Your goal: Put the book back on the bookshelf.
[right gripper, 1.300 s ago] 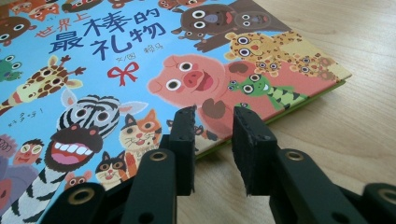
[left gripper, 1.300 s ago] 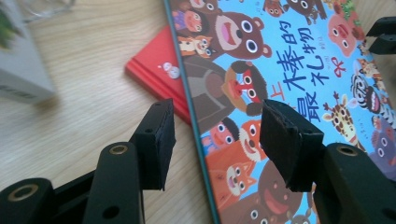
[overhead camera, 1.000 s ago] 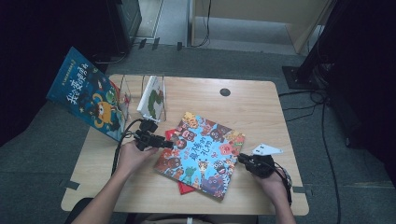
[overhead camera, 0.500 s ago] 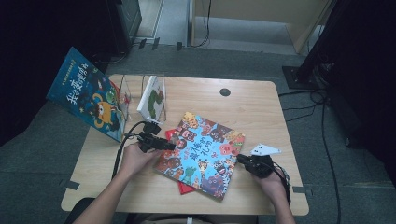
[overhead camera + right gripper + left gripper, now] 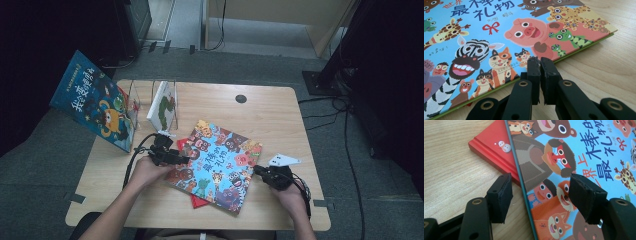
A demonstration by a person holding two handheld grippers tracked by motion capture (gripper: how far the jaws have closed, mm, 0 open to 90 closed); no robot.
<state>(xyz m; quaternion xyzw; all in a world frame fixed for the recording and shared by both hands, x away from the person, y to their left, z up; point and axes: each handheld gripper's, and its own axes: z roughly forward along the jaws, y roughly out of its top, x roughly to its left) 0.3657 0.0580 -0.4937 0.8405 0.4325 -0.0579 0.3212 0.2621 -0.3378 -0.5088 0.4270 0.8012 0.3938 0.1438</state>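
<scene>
right tool (image 5: 540,62) jaws pressed together, nothing between them | tips sit at the near edge of the animal picture book (image 5: 499,32) | book lies flat, cover up, pig and zebra facing us | pale wooden surface (image 5: 606,65) beside it

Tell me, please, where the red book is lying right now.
In the high view, the red book lies flat on the table, mostly covered by the blue animal picture book, with corners showing by the left gripper and at the near edge.
</scene>
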